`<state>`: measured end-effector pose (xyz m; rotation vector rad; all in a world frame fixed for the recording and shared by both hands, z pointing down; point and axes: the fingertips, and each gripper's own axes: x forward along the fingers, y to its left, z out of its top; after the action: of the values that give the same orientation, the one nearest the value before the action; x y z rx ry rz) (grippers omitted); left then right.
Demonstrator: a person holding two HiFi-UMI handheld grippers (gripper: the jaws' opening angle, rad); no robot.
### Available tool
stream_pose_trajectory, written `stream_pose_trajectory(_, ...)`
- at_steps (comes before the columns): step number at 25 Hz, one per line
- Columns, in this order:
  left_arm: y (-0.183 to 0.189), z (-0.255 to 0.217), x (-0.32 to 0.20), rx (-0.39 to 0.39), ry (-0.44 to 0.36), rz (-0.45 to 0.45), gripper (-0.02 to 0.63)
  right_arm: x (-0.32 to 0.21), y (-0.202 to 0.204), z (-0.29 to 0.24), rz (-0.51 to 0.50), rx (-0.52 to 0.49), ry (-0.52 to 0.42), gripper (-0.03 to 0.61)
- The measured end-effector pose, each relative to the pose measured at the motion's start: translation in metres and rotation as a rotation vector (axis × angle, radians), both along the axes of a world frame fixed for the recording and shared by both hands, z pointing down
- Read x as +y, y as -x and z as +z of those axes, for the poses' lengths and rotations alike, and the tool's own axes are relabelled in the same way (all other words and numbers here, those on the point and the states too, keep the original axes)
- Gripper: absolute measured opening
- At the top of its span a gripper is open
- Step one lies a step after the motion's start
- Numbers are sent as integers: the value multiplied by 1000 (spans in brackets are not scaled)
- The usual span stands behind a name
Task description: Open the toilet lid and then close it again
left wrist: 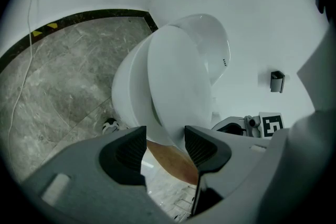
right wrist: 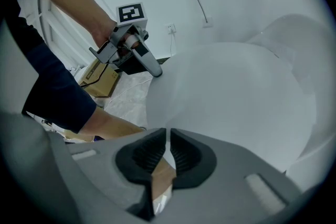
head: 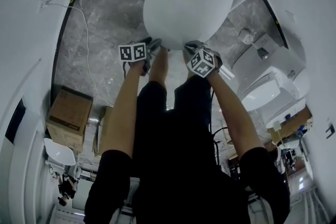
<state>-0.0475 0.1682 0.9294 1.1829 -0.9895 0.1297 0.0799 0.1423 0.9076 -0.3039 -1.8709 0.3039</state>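
The white toilet lid (head: 184, 2) stands partly raised over the bowl (left wrist: 123, 94), seen from above in the head view. Both grippers are at its front rim. My left gripper (left wrist: 165, 136) is open, its jaws standing wide with the lid (left wrist: 178, 81) rim between them and a gap beside it. The right gripper view shows the left gripper (right wrist: 157, 72) with one finger lying along the lid's near edge. My right gripper (right wrist: 168, 136) is closed to a thin slit on the rim of the lid (right wrist: 236, 97). A bare forearm shows below both pairs of jaws.
Grey marble floor (head: 105, 18) surrounds the toilet, with a white cable (head: 86, 50) trailing across it. A cardboard box (head: 68, 110) sits at the left, and another white toilet (head: 262, 92) at the right. White curved walls close in on both sides.
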Motion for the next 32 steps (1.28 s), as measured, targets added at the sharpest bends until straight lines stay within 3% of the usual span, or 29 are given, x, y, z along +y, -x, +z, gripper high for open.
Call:
stream_pose_trajectory(17, 3, 50, 0, -74, -2, 118, 215, 6, 1, 56, -29, 13, -1, 29)
stream_pose_trajectory(26, 7, 69, 0, -118, -4, 134, 213, 4, 3, 71, -55, -19, -43, 13)
stream_pose_trajectory(32, 6, 72, 1, -90, -20, 98, 215, 1, 1, 72, -5, -50, -54, 6)
